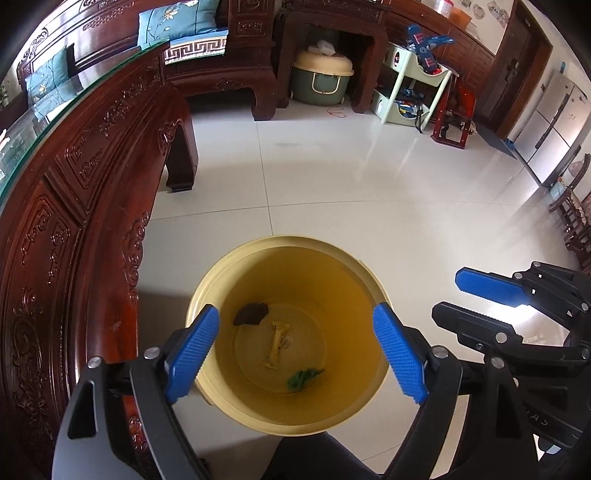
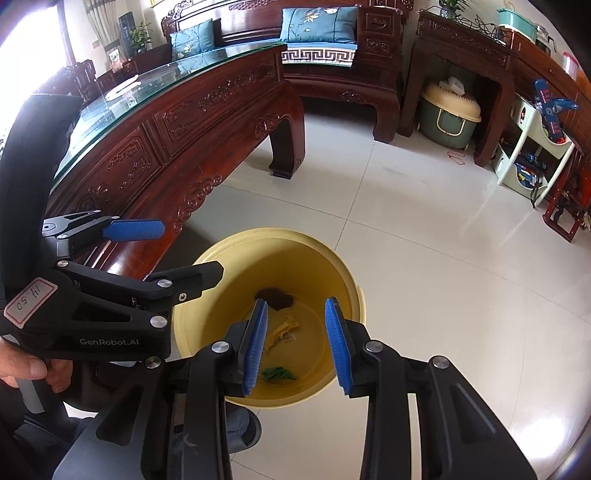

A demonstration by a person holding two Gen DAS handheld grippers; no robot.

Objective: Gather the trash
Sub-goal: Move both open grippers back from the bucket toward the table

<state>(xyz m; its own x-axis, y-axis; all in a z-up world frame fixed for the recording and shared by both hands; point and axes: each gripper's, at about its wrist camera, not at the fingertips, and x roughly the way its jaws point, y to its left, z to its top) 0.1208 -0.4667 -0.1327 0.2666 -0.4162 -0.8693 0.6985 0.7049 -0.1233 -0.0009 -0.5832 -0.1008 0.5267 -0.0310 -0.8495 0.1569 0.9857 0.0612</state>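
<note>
A yellow bin (image 1: 229,266) stands on the tiled floor beside the carved wooden table; it also shows in the right wrist view (image 2: 347,273). In its bottom lie a dark brown scrap (image 1: 251,314), a yellow wrapper (image 1: 276,345) and a green crumpled piece (image 1: 301,378); the same three show in the right wrist view: brown scrap (image 2: 275,297), wrapper (image 2: 282,329), green piece (image 2: 277,373). My left gripper (image 1: 295,350) hangs open and empty over the bin. My right gripper (image 2: 298,345) is open and empty above the bin too, and shows in the left wrist view (image 1: 476,299).
A carved dark wooden table (image 1: 74,206) with a glass top runs along the left, close to the bin. A wooden sofa with blue cushions (image 2: 317,26), a green basket (image 1: 321,79) under a side table, a pale rack (image 1: 410,88) and a red stool (image 1: 452,125) stand at the far side.
</note>
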